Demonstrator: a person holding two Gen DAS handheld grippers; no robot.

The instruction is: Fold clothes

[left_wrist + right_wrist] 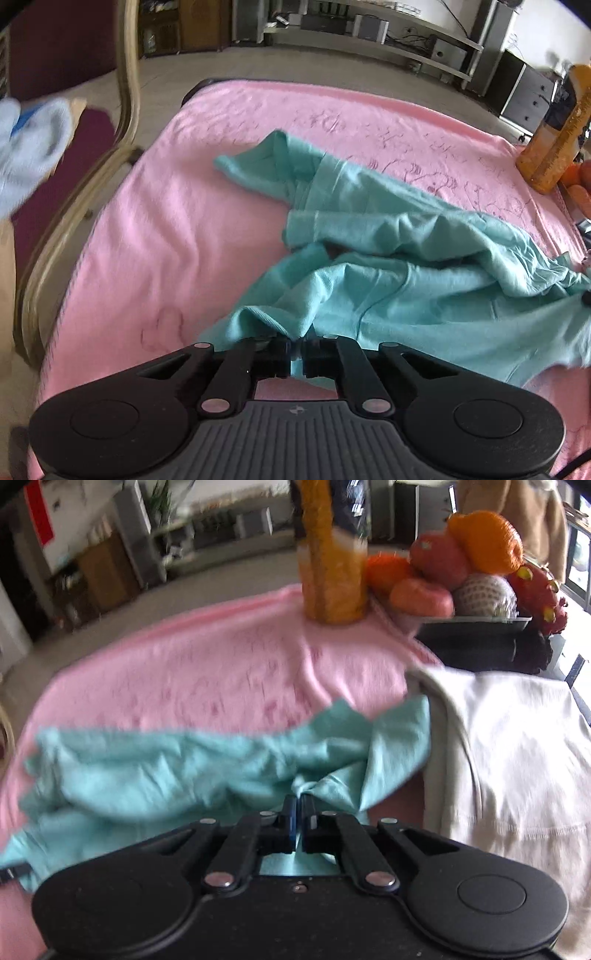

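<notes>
Left gripper [296, 345] clamped on near edge of teal garment [388, 266]; right gripper [298, 805] pinches a bunched fold of it. Garment lies crumpled on pink blanket [155, 236]. White garment [517, 746] beside it; fruit bowl [476, 622] behind.

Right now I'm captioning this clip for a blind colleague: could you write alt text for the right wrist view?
The right gripper is shut on a bunched teal garment spread over a pink blanket. A white garment lies to the right, with a tall orange container and a tray of fruit behind.
</notes>
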